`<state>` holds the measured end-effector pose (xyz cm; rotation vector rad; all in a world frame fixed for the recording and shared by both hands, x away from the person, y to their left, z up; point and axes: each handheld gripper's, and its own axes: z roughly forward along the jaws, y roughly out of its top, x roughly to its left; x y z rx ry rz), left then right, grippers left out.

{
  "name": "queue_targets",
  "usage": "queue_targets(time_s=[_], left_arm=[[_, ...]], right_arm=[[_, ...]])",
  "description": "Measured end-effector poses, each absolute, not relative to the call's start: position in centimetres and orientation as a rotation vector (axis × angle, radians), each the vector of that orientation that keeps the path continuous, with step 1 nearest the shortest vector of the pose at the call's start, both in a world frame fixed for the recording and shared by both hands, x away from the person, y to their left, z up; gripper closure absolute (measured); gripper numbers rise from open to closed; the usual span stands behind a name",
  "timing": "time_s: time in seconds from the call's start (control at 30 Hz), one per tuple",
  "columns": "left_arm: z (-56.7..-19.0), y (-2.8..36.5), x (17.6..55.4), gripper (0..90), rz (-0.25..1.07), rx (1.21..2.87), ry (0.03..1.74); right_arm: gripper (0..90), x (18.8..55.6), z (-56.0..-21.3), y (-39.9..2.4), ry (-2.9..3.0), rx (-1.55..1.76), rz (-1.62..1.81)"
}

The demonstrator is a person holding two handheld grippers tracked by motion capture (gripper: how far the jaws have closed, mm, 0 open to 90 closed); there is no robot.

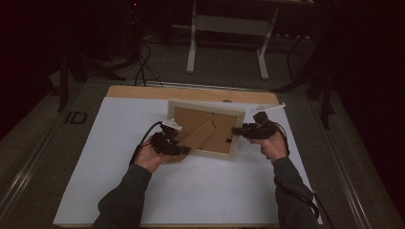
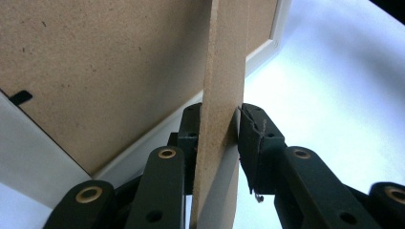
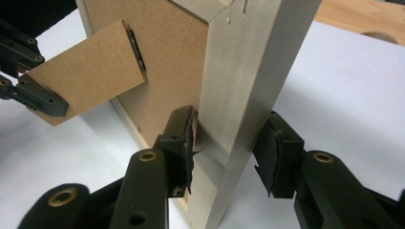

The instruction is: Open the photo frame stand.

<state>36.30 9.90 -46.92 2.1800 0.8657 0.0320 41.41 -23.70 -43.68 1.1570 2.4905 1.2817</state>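
Observation:
A pale wooden picture frame (image 1: pixel 205 105) stands on the white sheet with its brown backing board (image 1: pixel 187 119) toward me. Its brown easel stand (image 1: pixel 198 135) swings out from the back toward the lower left. My left gripper (image 1: pixel 184 150) is shut on the free end of that stand (image 2: pixel 222 95), one pad on each face, as the left gripper view (image 2: pixel 219 124) shows. My right gripper (image 1: pixel 235 130) is shut on the frame's right side rail (image 3: pixel 253 71), a jaw on each side (image 3: pixel 229 138). The stand (image 3: pixel 90 67) and left gripper (image 3: pixel 43 102) appear farther off in the right gripper view.
A white sheet (image 1: pixel 191 191) covers most of the wooden table (image 1: pixel 143 91), with open room in front of the frame. Beyond the table stand the white legs of another table (image 1: pixel 191 47), and dark cables (image 1: pixel 143 67) lie on the floor.

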Motion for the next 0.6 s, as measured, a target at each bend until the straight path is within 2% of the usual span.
queue_targets(time_s=[0.6], left_arm=[[-46.86,9.27,36.58,75.0,0.109,2.161,0.907]], right_arm=[[63.7,40.71,-42.9,-23.02,2.405,1.08,1.215]])
